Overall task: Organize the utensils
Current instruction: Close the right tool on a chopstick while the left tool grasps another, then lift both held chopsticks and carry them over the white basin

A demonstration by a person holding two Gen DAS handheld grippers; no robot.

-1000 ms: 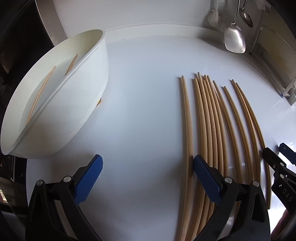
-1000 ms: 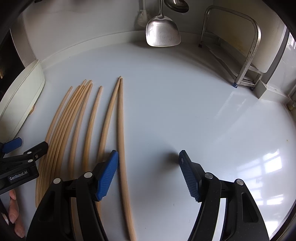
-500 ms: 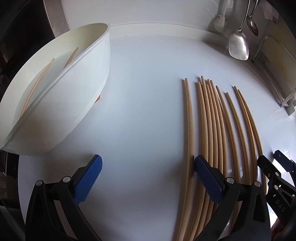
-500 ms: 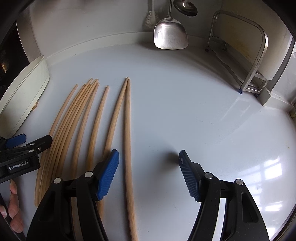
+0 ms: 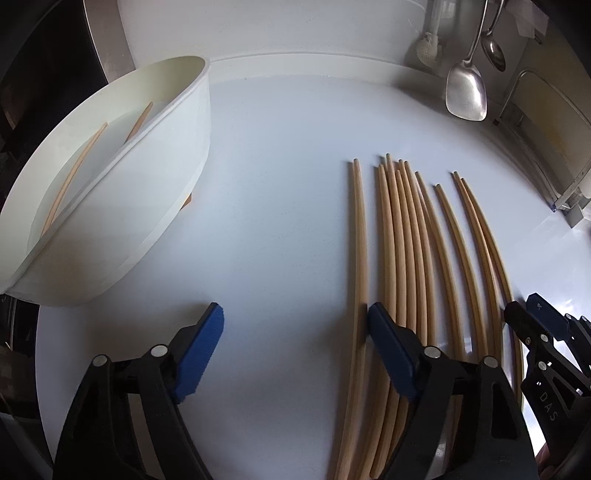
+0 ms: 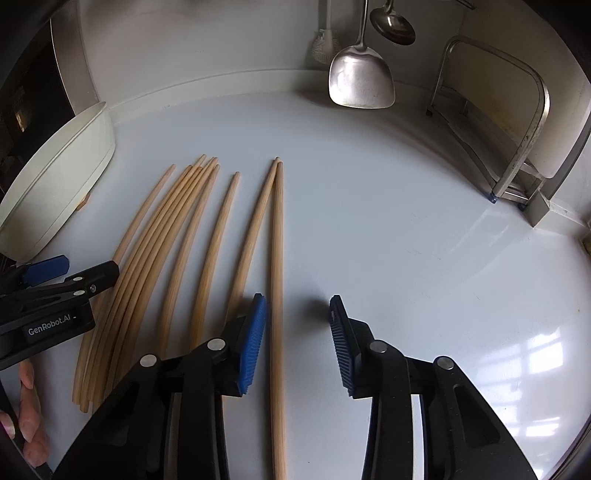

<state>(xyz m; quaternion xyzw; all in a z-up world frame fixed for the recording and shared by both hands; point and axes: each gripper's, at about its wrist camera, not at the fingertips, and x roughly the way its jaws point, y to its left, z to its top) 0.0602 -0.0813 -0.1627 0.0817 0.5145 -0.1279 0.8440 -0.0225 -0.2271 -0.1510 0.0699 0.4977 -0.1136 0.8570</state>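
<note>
Several wooden chopsticks (image 5: 410,258) lie side by side on the white counter (image 5: 280,184), seen also as chopsticks (image 6: 184,236) in the right wrist view. My left gripper (image 5: 295,343) is closing, with the leftmost chopstick (image 5: 360,258) just inside its right pad and untouched by the left pad. My right gripper (image 6: 297,343) is closing too, the rightmost chopstick (image 6: 277,280) lying between its jaws close to the left pad. A white oval container (image 5: 110,192) at the left holds two chopsticks (image 5: 74,184). Each gripper shows in the other's view: right gripper (image 5: 535,325), left gripper (image 6: 74,277).
A metal spatula (image 6: 360,81), a ladle (image 6: 393,24) and a brush (image 6: 325,44) hang on the back wall. A metal rack (image 6: 517,147) stands at the right. The white container (image 6: 55,184) borders the chopsticks on the left. A person's fingers (image 6: 31,406) show at bottom left.
Both grippers' jaws have narrowed around the outermost chopsticks, the right one much more. Neither hand has shifted noticeably.
</note>
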